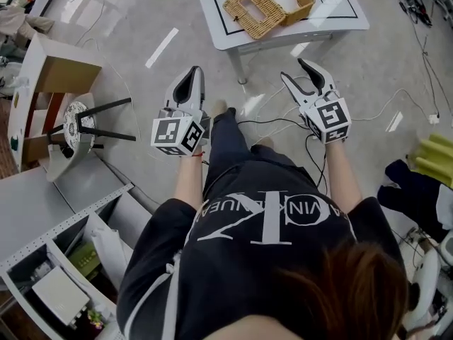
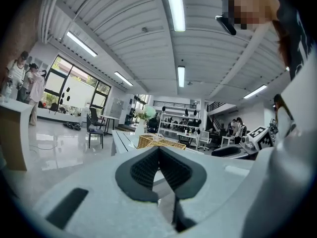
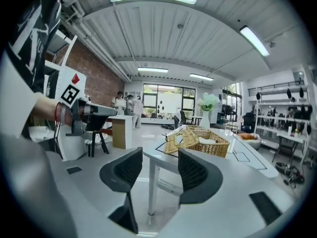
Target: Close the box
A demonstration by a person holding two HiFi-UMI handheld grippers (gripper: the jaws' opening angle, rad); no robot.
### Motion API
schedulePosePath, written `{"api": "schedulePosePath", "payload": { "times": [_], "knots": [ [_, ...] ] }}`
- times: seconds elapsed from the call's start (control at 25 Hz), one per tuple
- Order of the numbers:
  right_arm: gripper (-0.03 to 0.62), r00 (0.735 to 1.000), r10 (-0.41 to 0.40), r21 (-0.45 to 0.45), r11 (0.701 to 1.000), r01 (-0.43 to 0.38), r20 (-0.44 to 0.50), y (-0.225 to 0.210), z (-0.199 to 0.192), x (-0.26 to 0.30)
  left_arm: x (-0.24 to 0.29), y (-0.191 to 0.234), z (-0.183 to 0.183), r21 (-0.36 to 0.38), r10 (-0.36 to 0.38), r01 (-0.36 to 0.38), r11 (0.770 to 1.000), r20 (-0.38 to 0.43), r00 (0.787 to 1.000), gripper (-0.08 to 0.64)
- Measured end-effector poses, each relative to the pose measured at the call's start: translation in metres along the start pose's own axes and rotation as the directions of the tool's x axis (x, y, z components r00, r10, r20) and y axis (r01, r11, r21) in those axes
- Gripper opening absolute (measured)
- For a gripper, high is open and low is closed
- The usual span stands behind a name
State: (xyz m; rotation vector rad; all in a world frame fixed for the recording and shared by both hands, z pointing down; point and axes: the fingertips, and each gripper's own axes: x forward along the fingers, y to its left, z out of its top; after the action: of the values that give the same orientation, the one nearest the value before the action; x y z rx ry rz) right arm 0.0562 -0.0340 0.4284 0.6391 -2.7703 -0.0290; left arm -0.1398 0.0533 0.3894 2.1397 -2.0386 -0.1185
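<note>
A wicker box (image 1: 269, 2) stands on a white table (image 1: 340, 16) ahead of me, its woven lid (image 1: 248, 9) swung open toward the near left. White stuff lies inside. Both grippers hang in the air short of the table, over the floor. My left gripper (image 1: 193, 73) has its jaws together with nothing between them; in the left gripper view (image 2: 158, 150) the wicker box (image 2: 161, 143) shows just beyond the tips. My right gripper (image 1: 294, 69) is open and empty. The right gripper view (image 3: 159, 170) looks at the box (image 3: 203, 142) and the table leg (image 3: 152, 192).
A black-legged stool (image 1: 92, 122) and a cardboard piece (image 1: 60, 69) stand at the left. A metal shelf with items (image 1: 64, 282) is at lower left. Cables (image 1: 283, 126) trail over the floor. Yellow-green objects (image 1: 433, 158) lie at the right. People (image 2: 27, 83) stand far off.
</note>
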Motion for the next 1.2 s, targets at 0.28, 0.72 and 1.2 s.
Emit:
{"api": "schedulePosePath", "payload": {
  "times": [0.28, 0.72, 1.2],
  "knots": [
    [0.228, 0.988, -0.002, -0.402, 0.914, -0.06, -0.151, -0.014, 0.005, 0.064, 0.069, 0.025, 0.011, 0.0, -0.099, 0.099, 0.995, -0.011, 0.995, 0.008],
    [0.236, 0.949, -0.114, -0.743, 0.652, -0.15, -0.292, -0.026, -0.022, 0.132, 0.118, 0.084, 0.008, -0.028, -0.094, 0.092, 0.995, -0.074, 0.993, 0.008],
    [0.214, 0.948, -0.106, -0.83, 0.52, -0.203, -0.299, -0.025, -0.029, 0.152, 0.114, 0.114, 0.015, -0.012, -0.052, 0.052, 0.999, -0.077, 0.996, 0.008]
  ]
}}
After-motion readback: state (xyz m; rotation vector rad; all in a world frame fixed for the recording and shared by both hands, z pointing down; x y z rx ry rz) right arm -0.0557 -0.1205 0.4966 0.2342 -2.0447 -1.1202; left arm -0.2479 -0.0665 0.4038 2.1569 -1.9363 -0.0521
